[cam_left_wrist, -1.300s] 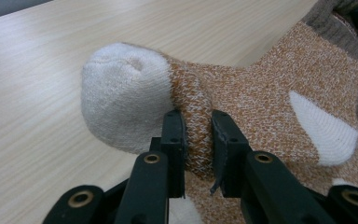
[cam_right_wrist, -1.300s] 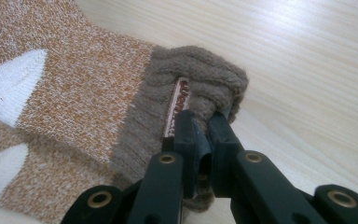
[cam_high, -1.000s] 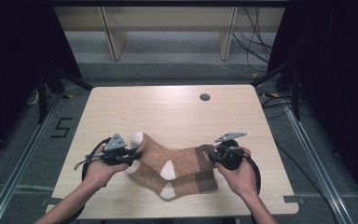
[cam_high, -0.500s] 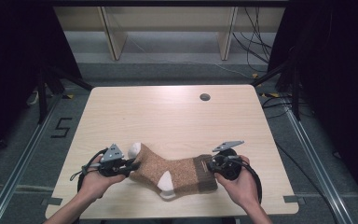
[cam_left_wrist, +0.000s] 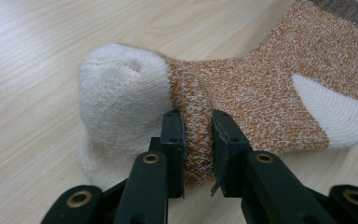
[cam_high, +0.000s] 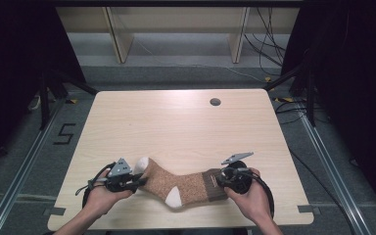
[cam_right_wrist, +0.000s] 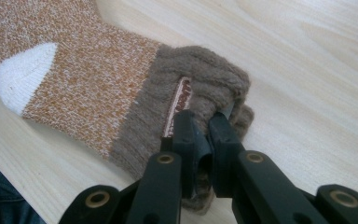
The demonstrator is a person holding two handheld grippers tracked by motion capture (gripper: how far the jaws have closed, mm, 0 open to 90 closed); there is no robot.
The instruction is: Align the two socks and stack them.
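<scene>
Sock (cam_high: 186, 183) stretched between our clamped grippers — left (cam_left_wrist: 196, 123) pinching toe, right (cam_right_wrist: 200, 121) pinching cuff — could slip free if we pull harder.

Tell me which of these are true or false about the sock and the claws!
1. The left claw pinches the sock near its white toe. True.
2. The right claw is open and touches nothing. False: it is shut on the sock's brown cuff.
3. The sock's heel patch is white. True.
4. The sock hangs off the table. False: it lies on the tabletop near the person's edge.
5. The table has a round hole. True.
</scene>
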